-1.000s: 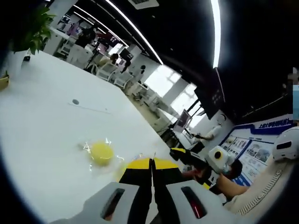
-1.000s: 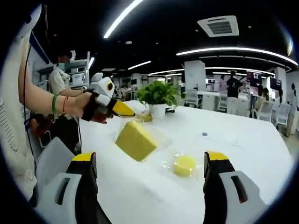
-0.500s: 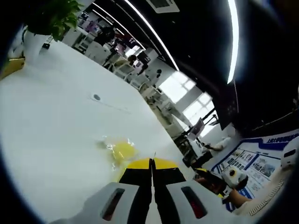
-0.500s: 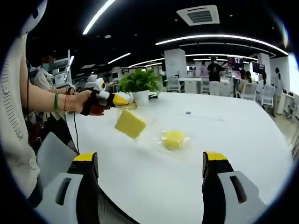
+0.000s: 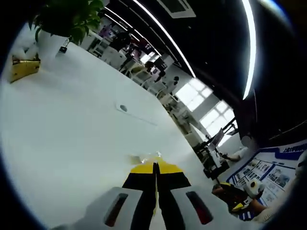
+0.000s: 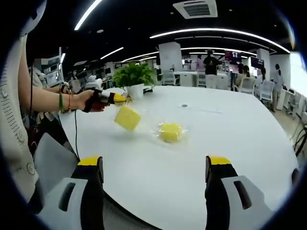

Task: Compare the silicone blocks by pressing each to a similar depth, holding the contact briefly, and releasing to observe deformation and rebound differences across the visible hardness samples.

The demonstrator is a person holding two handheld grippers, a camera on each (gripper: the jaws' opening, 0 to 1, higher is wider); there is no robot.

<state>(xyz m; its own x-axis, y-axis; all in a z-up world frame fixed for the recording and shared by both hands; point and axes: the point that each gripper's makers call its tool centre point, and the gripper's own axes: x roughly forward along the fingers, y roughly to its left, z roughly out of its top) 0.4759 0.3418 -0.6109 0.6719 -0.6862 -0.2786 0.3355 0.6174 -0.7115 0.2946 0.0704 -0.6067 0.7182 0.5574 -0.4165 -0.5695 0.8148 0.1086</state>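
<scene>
In the right gripper view, a square yellow silicone block (image 6: 127,117) hangs tilted just above the white table (image 6: 230,134). It hangs right at the yellow tip of my left gripper (image 6: 116,98), which a hand holds. A round yellow block (image 6: 170,132) in crinkled clear wrap lies on the table to its right. My right gripper (image 6: 153,163) stands open and well short of both blocks, nothing between its jaws. In the left gripper view my left gripper (image 5: 154,167) has its jaws pressed together, a scrap of clear film (image 5: 139,158) showing at the tips; the square block is hidden under them.
A potted plant (image 6: 132,76) (image 5: 67,19) stands at the table's far side with a small yellow object (image 5: 24,69) beside it. A small round hole (image 5: 123,108) (image 6: 184,105) marks the tabletop. Chairs and people are beyond the table. The table's near edge curves below my right jaws.
The right gripper view has drawn back, so both blocks look smaller and farther. The left gripper view has swung, and the round block has slipped out of sight behind the shut jaws.
</scene>
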